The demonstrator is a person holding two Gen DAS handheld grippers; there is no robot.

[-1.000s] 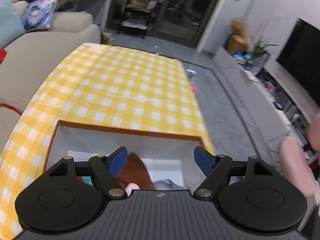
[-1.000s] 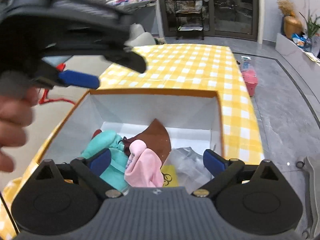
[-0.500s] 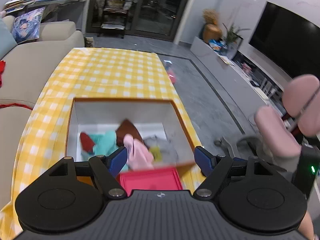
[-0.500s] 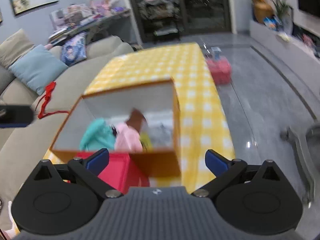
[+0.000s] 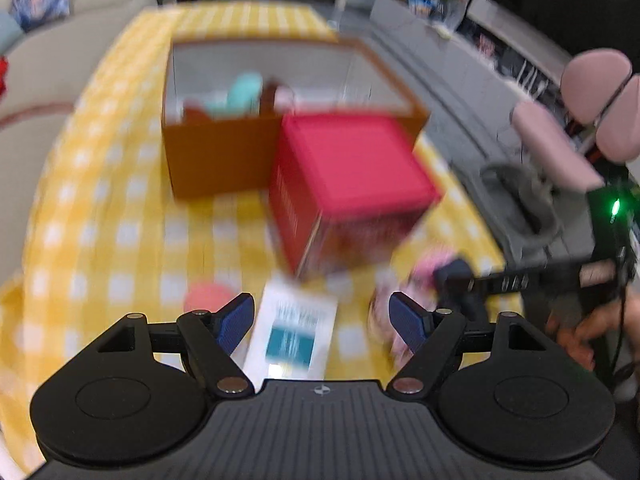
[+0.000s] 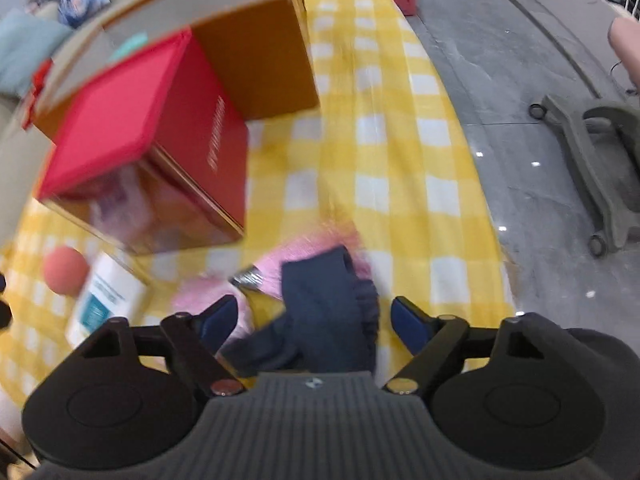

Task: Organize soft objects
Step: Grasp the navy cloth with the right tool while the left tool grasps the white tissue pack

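On the left wrist view, the left hand-held gripper (image 5: 321, 318) hangs over the bench (image 5: 100, 216), which has a yellow and white checked cloth. Its jaws are wide apart and nothing is between them. Right below them lies a white and teal packet (image 5: 294, 330). A coral ball (image 5: 208, 298) sits just to the left of it. Farther back stands a red box (image 5: 348, 184), touching or almost touching an open brown box (image 5: 218, 158). Soft things in teal and brown show inside the brown box, but they are blurry. To the right, the right hand-held gripper (image 5: 456, 276) reaches over a pink soft thing (image 5: 424, 268).

From the right wrist view, the right hand-held gripper (image 6: 312, 320) points down at a dark blue cloth (image 6: 324, 312). Its jaws have just been closing a little, but they are apart and the pads do not press on it. The dark blue cloth lies between them on the bench, on top of the pink soft thing (image 6: 304, 254). The red box (image 6: 160, 136) stands close behind, and the coral ball (image 6: 64, 270) and packet (image 6: 102, 304) lie to the left.
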